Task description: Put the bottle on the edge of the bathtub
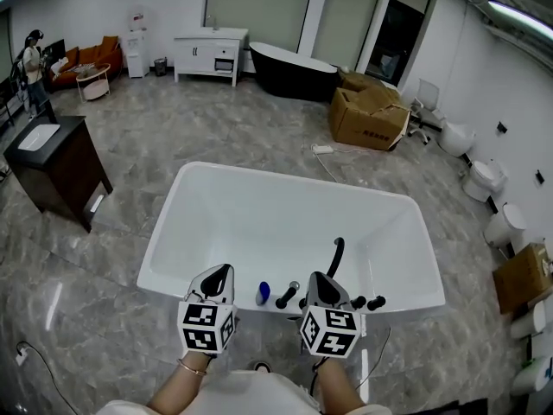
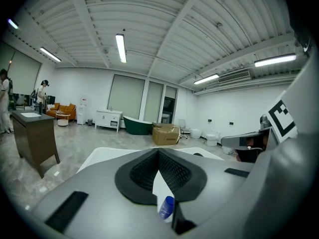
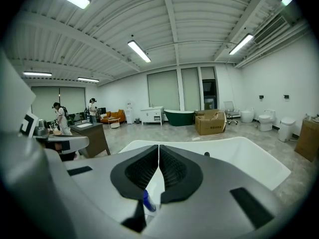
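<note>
both my left tool (image 1: 219, 273) and right tool (image 1: 323, 280) are clenched on nothing, and the small blue bottle (image 1: 263, 293) sits on the bathtub (image 1: 415, 300) edge between them, looking light, stiff, probably slick plastic, so i'd pinch it gently mid-body if needed.

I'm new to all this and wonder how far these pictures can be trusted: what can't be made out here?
- Bottle label: too small in the head view; in both gripper views the tool bodies hide all but a blue sliver.
- Bathtub rim beneath the left tool and right tool: covered by them, head view.
- Cardboard box print: too small, every view.
</note>
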### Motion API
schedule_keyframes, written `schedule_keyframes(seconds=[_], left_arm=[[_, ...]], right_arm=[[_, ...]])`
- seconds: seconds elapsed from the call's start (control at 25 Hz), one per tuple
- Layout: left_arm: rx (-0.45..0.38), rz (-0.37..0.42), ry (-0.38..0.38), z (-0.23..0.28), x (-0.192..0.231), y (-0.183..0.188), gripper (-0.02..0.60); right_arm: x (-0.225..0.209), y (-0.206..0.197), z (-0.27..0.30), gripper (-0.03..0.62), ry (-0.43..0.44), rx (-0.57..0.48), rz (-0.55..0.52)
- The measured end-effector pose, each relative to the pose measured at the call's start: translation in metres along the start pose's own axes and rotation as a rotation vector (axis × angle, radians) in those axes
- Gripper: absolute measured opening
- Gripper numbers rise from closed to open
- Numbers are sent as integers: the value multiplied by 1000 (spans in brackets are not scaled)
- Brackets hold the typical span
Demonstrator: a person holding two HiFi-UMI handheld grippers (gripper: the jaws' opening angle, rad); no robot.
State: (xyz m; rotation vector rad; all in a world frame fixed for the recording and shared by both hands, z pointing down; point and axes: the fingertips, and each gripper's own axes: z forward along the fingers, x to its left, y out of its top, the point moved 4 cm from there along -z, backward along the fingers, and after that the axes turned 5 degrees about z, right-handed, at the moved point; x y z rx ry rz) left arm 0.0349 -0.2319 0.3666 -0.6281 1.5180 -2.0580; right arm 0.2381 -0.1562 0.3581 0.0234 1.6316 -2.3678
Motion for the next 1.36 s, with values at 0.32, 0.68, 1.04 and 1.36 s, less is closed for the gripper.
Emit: schedule_keyframes(seconds=[0.32, 0.68, 1.04, 1.36], left_arm=[[-36, 5, 17, -8, -5, 14, 11], [-25, 5, 13, -12, -8, 12, 11], [-5, -3, 0, -8, -10, 5, 11], [1, 1, -13, -5, -10, 0, 11]], right_arm=[[2, 9, -10, 26, 25, -25, -15], [6, 11, -14, 26, 24, -12, -38], [9, 6, -13, 26, 25, 10, -40], [7, 2, -13, 26, 14, 15, -36]])
